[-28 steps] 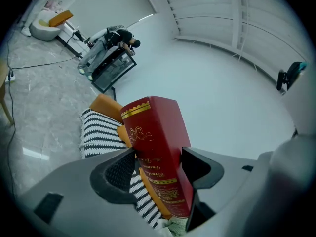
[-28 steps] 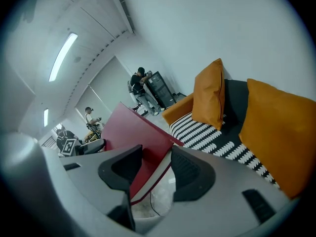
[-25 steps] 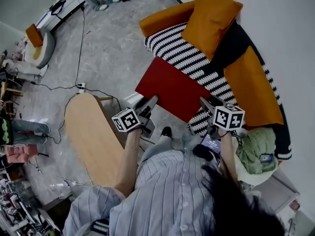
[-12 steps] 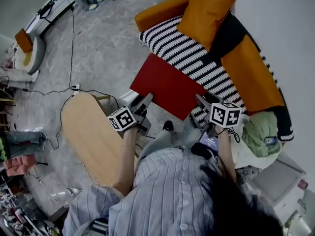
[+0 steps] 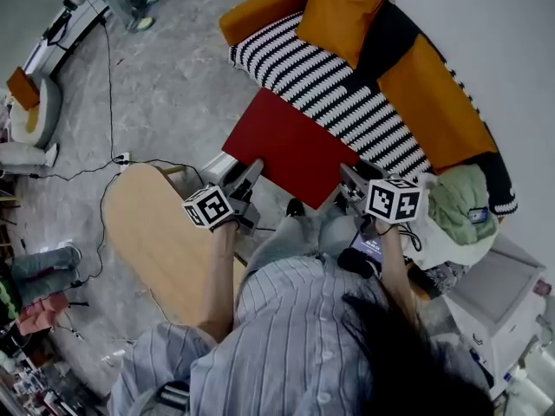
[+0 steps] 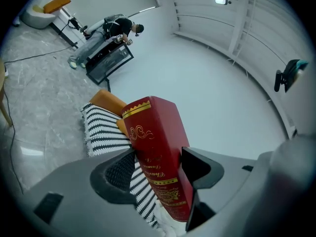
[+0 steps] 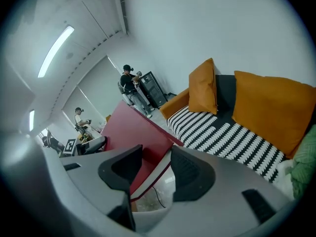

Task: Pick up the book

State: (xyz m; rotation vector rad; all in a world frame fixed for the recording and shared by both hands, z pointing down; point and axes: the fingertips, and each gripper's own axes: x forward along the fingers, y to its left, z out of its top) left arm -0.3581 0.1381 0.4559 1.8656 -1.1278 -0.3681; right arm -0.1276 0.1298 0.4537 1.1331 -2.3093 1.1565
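Left claw [image 6: 158, 166] was clamped on one near corner of the red book [image 6: 154, 132], whose gilt-lettered spine stood up between its pads. My right claw [image 7: 154, 168] gripped the other near corner, with the red cover against one pad and the page edge against the other. Ahead of both claws the book reached out over the front of the striped sofa [image 5: 347, 94]. I couldn't tell whether it touched the seat. Orange cushions [image 5: 351, 7] sat beyond.

text: none legible | book [image 6: 154, 149] spine: gold script, too blurred to read
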